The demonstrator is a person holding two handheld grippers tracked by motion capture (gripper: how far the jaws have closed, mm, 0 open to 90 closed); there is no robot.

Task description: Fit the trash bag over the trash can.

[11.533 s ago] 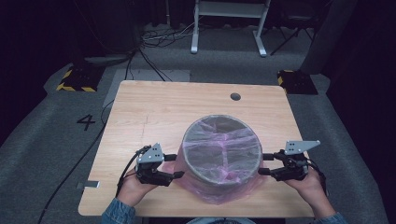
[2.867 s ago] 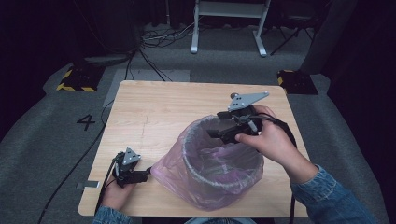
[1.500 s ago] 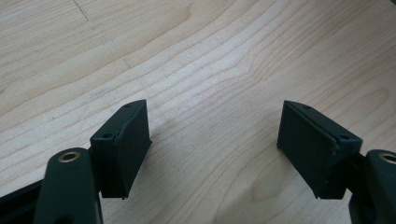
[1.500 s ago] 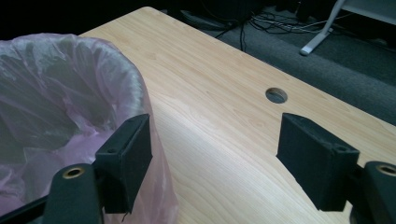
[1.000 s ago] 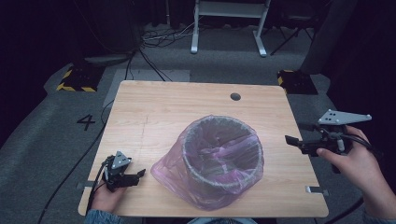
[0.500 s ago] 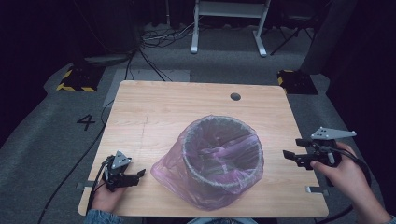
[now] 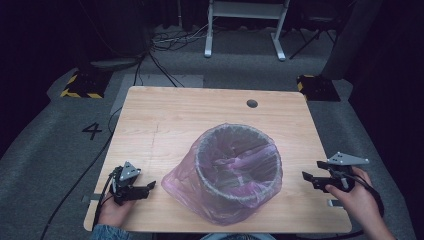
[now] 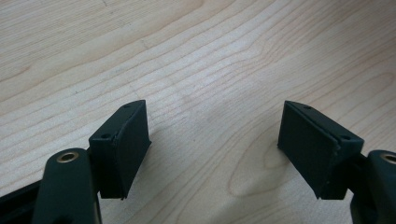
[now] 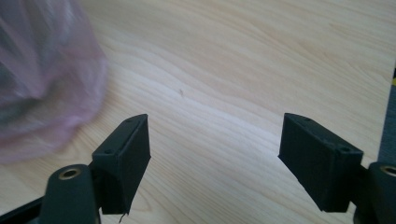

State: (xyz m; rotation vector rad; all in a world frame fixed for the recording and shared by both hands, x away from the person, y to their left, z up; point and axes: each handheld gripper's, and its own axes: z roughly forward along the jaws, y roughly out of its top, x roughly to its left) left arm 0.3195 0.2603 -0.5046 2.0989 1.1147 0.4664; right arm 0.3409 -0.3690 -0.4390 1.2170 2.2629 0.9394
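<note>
Purple bag [image 7: 200, 187] lining mesh bin [image 7: 238, 162], wooden table [image 7: 165, 125]

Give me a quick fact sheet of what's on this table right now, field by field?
Surface: light wooden table with a small round hole near its far edge
Main item: round grey mesh bin lined with a thin pink plastic bag, standing upright at the table's middle
Bag: folded over the rim, loose and bulging on the bin's left side
Left gripper: jaws open, nothing between them, low over the wood, apart from the bag
Right gripper: jaws open, holding nothing, near the table's right edge
Floor: grey, marked with a 4
</note>
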